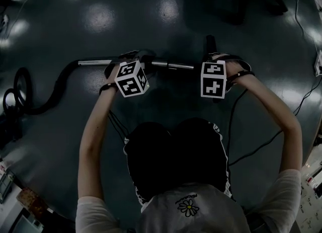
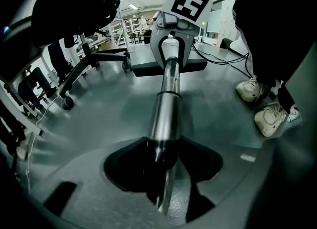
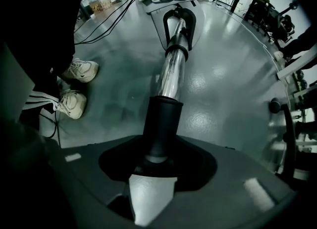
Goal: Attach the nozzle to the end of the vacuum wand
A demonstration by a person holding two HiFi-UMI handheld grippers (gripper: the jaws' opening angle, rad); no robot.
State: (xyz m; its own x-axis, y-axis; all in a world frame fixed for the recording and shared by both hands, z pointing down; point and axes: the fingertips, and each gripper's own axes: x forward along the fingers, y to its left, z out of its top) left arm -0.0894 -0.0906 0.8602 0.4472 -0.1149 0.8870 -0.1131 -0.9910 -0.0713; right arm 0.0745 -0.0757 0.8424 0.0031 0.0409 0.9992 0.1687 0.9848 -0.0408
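Observation:
The chrome vacuum wand (image 1: 171, 66) lies level between my two grippers, above the dark floor. My left gripper (image 1: 137, 62) is shut on the chrome tube (image 2: 166, 109), which runs straight out from its jaws (image 2: 161, 166). My right gripper (image 1: 214, 60) points down and is shut on the nozzle's black neck (image 3: 161, 124), close to its jaws (image 3: 156, 161). The chrome tube (image 3: 173, 72) enters that neck's open end. In the left gripper view the nozzle's flat black head (image 2: 171, 67) shows beyond the right gripper (image 2: 173, 30). The black hose (image 1: 50, 96) trails off from the wand's left end.
Office chairs on castors (image 2: 79, 60) stand to the left in the left gripper view. The person's light shoes (image 3: 74, 87) are close under the wand. Cables (image 1: 261, 141) cross the floor on the right. Tables and chair legs (image 3: 292, 99) edge the right side.

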